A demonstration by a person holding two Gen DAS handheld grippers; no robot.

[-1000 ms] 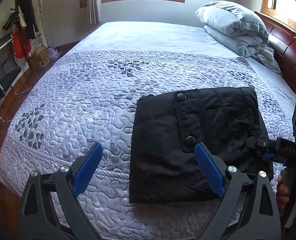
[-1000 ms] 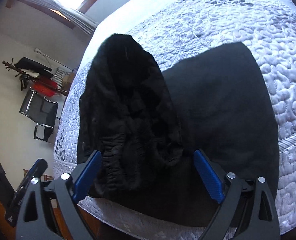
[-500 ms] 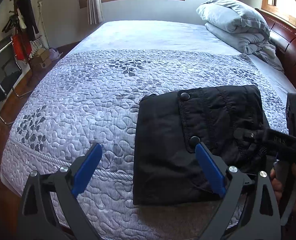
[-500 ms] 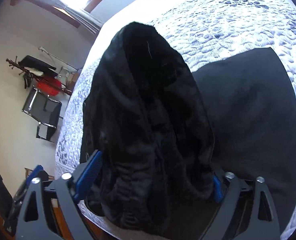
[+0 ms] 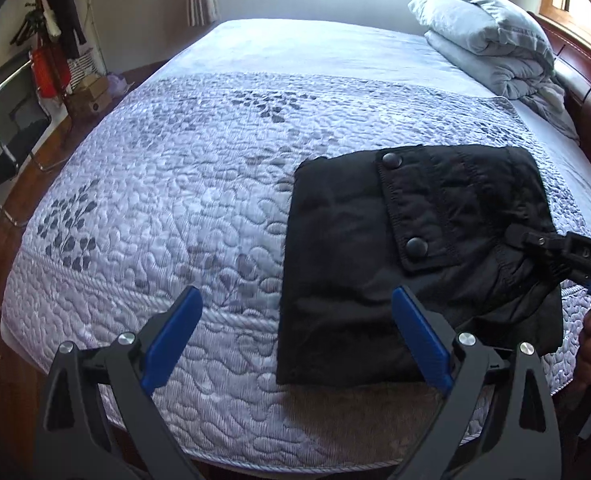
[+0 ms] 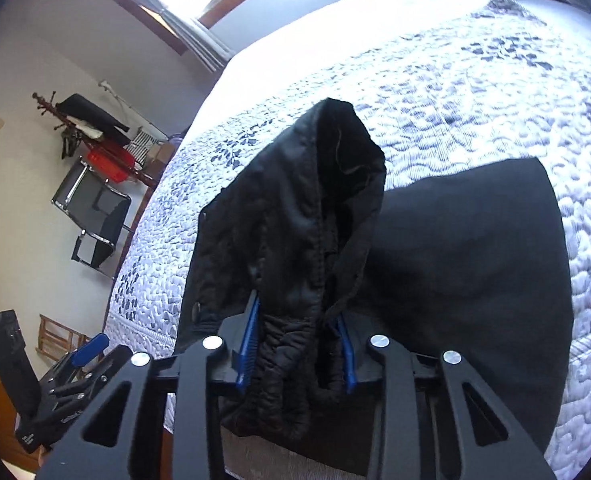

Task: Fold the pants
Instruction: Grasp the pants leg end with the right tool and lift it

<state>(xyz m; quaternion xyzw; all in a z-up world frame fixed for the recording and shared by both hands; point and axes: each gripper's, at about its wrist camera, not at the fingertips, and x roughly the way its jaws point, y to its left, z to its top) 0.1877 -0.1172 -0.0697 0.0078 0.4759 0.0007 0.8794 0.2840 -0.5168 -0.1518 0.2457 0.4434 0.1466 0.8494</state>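
Nearest in the right wrist view, the right gripper [image 6: 297, 344] has its two blue pads drawn in close on either side of a bunched, gathered edge of the black pants [image 6: 307, 240]; the jaws are closing, and the fabric fills the whole gap between them, pressed from both sides. From that pinch the cloth rises in a loose, hood-like fold that stands up off the bed, while the rest of the garment lies flat and dark behind and to the right of it. In the left wrist view, the left gripper [image 5: 297, 338] is spread wide with nothing between its blue pads; its left pad hangs over bare quilt and its right pad over the near part of the pants [image 5: 355, 288], and whether it touches the cloth cannot be told. The pants lie as a folded black block near the front edge of the bed, on the right half, with a flap bearing two round snaps on top. At the far right of that view the right gripper [image 5: 513, 236] reaches in from the side, its tip on the rumpled corner of the garment, with part of a hand [image 5: 589, 344] below it. The quilt [image 5: 175, 168] is pale lilac with grey leaf patterns. Farther back sits a folded grey duvet [image 5: 483, 36] by the wooden headboard [image 5: 587, 92].
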